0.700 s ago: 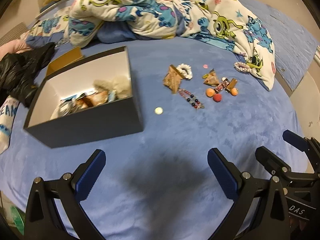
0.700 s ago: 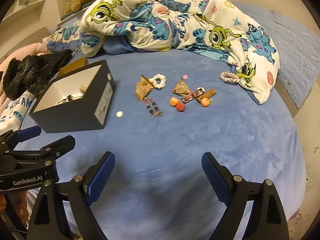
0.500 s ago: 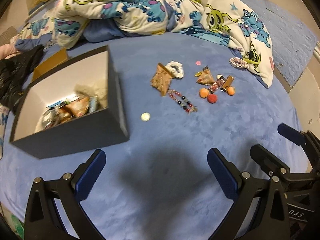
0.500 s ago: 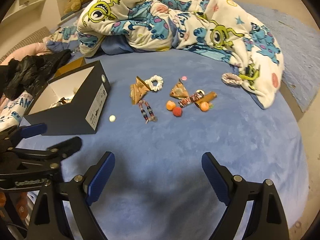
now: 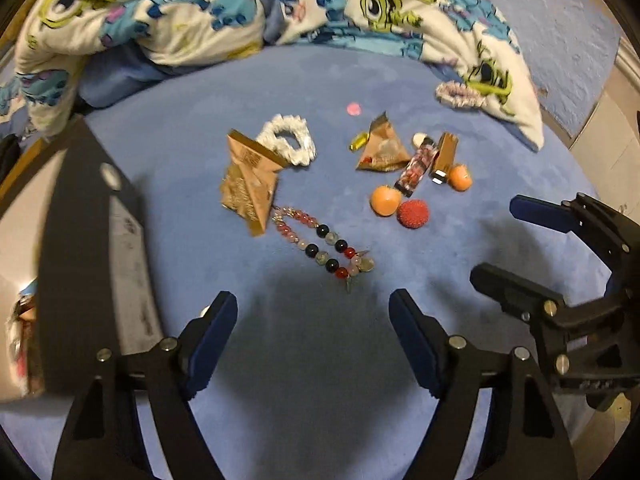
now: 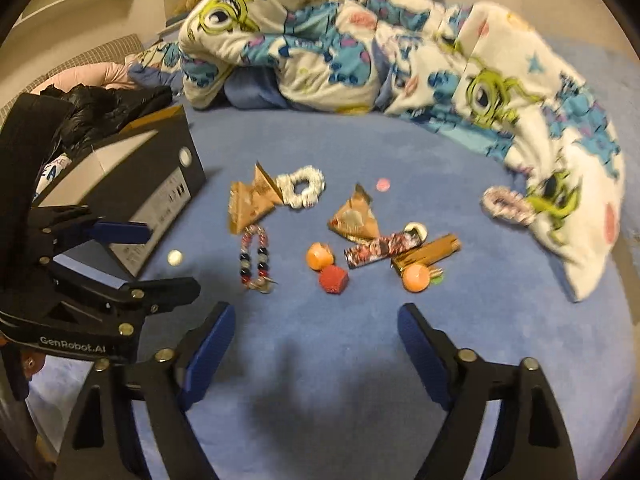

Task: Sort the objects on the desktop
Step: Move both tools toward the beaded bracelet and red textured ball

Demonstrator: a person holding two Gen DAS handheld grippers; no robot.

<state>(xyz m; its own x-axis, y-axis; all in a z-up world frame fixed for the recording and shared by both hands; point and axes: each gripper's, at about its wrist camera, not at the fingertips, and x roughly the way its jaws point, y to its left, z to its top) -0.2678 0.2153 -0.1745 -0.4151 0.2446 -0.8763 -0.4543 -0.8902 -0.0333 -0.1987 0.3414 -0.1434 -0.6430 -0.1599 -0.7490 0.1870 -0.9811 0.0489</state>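
Note:
Small objects lie on the blue bed cover: a bead bracelet (image 5: 324, 248) (image 6: 253, 258), a brown triangular packet (image 5: 250, 180) (image 6: 250, 202), a white scrunchie (image 5: 288, 140) (image 6: 301, 186), a second packet (image 5: 382, 150) (image 6: 355, 218), two orange balls (image 5: 385, 200) (image 6: 320, 256), a red ball (image 5: 413, 213) (image 6: 333, 279), a patterned tube (image 6: 384, 248) and a small white disc (image 6: 175, 258). My left gripper (image 5: 312, 336) is open and empty just short of the bracelet. My right gripper (image 6: 314, 340) is open and empty just short of the red ball.
A dark open box (image 5: 96, 240) (image 6: 152, 184) stands at the left, beside my left gripper. A cartoon-print duvet (image 6: 360, 48) is heaped at the back. A patterned scrunchie (image 6: 506, 204) lies by the duvet's edge. Black clothing (image 6: 100, 108) lies behind the box.
Both grippers have moved forward toward the scattered objects, which now look larger and nearer. The box has slid to the left edge of the left wrist view. Both stay open.

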